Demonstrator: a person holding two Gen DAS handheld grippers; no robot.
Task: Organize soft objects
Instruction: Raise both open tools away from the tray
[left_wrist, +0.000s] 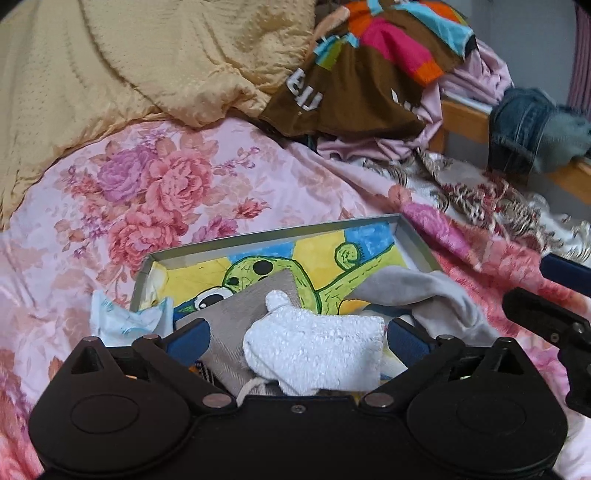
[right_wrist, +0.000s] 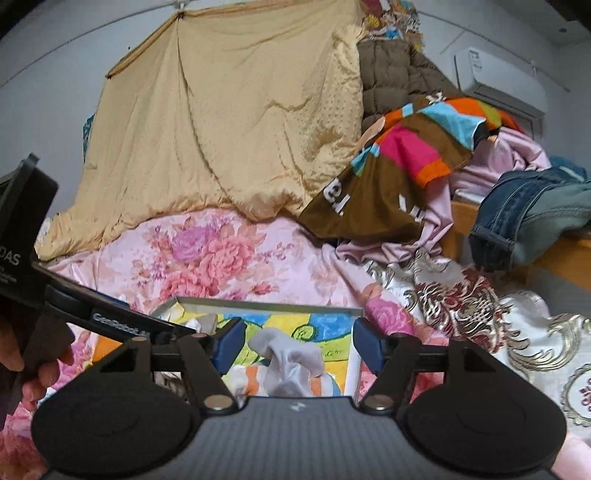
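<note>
Grey metal rims the shallow tray (left_wrist: 413, 236) on the floral bedspread (left_wrist: 155, 192), which lies open toward the yellow quilt (left_wrist: 147, 55). Over the tray both grippers are spread and pinch nothing — the left gripper (left_wrist: 297, 338) above a white fuzzy cloth (left_wrist: 317, 354) on a grey cloth, the right gripper (right_wrist: 297, 341) above a pale grey sock (right_wrist: 291, 360). Only the right wrist view shows the air conditioner (right_wrist: 498, 79). Jeans (left_wrist: 524, 129) hang on the wooden bed rail.
</note>
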